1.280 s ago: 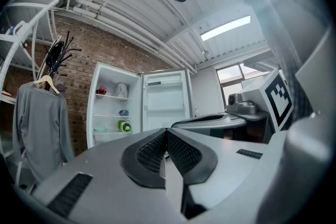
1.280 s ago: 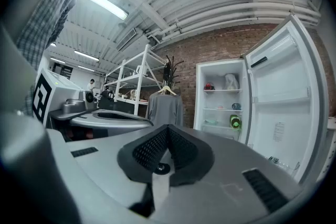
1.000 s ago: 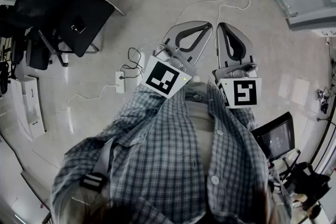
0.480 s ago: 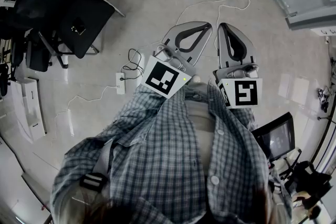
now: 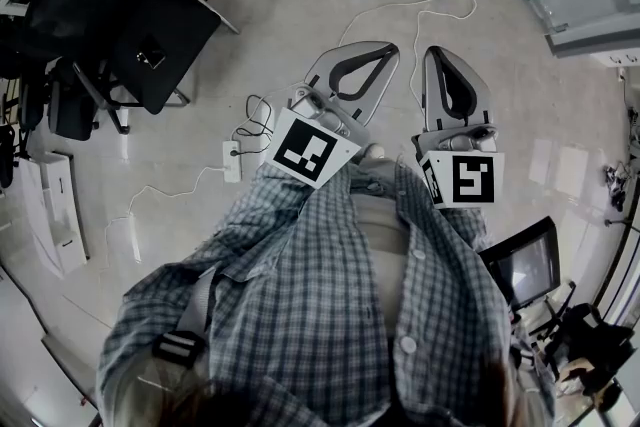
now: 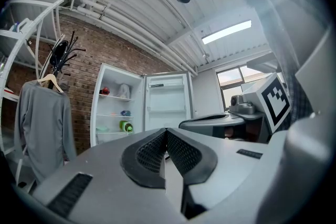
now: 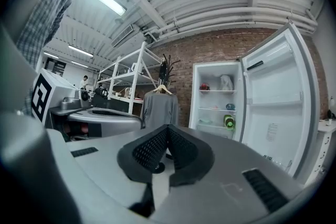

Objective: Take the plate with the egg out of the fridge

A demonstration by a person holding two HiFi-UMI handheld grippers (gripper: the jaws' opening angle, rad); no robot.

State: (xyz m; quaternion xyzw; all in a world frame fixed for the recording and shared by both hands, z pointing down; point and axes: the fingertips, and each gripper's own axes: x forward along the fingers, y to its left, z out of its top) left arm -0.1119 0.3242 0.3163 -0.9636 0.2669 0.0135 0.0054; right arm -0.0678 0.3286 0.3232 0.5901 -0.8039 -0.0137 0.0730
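Left gripper (image 6: 166, 130) and right gripper (image 7: 168, 127) both have jaws clenched on nothing, well apart from the open fridge (image 7: 212, 99), whose shelves hide the plate at this size; it is probably stiff and breakable, with a loose egg, so take its rim and keep it level.

The right gripper (image 5: 437, 52) slides a little to the right, and its marker cube (image 5: 460, 180) goes with it. The left gripper (image 5: 392, 47) leans a tiny bit to the left (only just). The gap between the two tips is wider now. The small screen (image 5: 525, 265) sits slightly lower in the head view.
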